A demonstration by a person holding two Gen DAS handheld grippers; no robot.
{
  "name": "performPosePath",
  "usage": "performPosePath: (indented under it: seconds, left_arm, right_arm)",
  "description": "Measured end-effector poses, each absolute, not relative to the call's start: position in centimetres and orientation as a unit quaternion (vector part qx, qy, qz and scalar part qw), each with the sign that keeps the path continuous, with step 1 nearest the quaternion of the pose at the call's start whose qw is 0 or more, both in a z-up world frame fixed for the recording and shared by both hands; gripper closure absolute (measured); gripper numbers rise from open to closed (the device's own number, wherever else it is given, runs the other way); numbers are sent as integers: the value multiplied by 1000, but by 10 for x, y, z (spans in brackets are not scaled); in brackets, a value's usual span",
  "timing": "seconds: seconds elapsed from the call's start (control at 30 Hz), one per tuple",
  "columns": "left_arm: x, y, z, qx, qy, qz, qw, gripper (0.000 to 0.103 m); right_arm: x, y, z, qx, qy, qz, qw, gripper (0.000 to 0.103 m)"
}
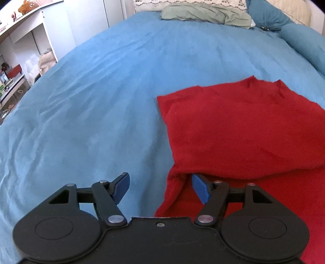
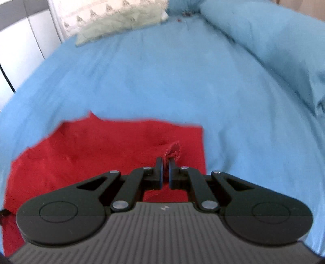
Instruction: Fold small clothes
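Observation:
A small red garment [image 1: 239, 130] lies on the blue bed cover [image 1: 101, 101], its far half folded over the near half. My left gripper [image 1: 161, 187] is open at the garment's near left edge; its right blue pad [image 1: 200, 188] sits under the folded layer, its left pad [image 1: 121, 187] over the bare cover. In the right wrist view the garment [image 2: 91, 146] lies left of centre. My right gripper [image 2: 166, 168] is shut on a hemmed red corner [image 2: 173, 151] and holds it a little above the cloth.
A grey-green cloth [image 1: 207, 13] and a patterned pillow [image 2: 113, 18] lie at the bed's far end, with blue pillows [image 1: 300, 36] at the right. White shelves [image 1: 18, 50] with clutter stand left of the bed.

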State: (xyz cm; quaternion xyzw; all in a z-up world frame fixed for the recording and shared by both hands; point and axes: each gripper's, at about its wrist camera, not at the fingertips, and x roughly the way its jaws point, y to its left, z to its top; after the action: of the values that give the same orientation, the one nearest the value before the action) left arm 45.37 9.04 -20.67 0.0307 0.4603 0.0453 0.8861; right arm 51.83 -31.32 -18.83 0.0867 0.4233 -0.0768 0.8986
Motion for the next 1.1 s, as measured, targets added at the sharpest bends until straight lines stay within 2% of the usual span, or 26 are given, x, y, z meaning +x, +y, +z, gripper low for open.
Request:
performPosePath:
  seconds: [0.2,0.27,0.33,0.4,0.47,0.6,0.7,0.83,0.93,1.1]
  left_arm:
    - [448,98,-212,27,471,55,880,30]
    - [444,104,-212,20,474,63,878,29]
    - [440,110,-212,13,477,71,876,29]
    - [437,115,-212,6,479,76,875,28]
    - [434,117,-212,3,479,81,874,28]
    - [432,116,-213,5,478,86,874,28]
    - [433,116,-213,3,478,88,874,28]
    - [434,118,-210,-5,477,88,875,30]
    - [429,115,-197,6,466,79,881,30]
    - [408,105,-143,17,416,46,908,28]
  right_arm:
    - [516,-313,-222,59,451,-93,886,82]
    - [509,-312,-224,59,448,-108,885,71]
    - [504,-311,-218,60,443,-114,887,32]
    - [495,-303,-208,48,410,-98,906,16]
    - [487,-293,-202,38,393,-58,917,14]
    - [490,-279,-214,22,417,-12,908,14]
    - [501,-285,-237,53,452,-29,890,14]
    - [501,-287,-242,72,445,-30,892,9]
    - [498,-287,-230,66,439,-14,896,9]
    - [470,-297,-180,67,383,6,921,9]
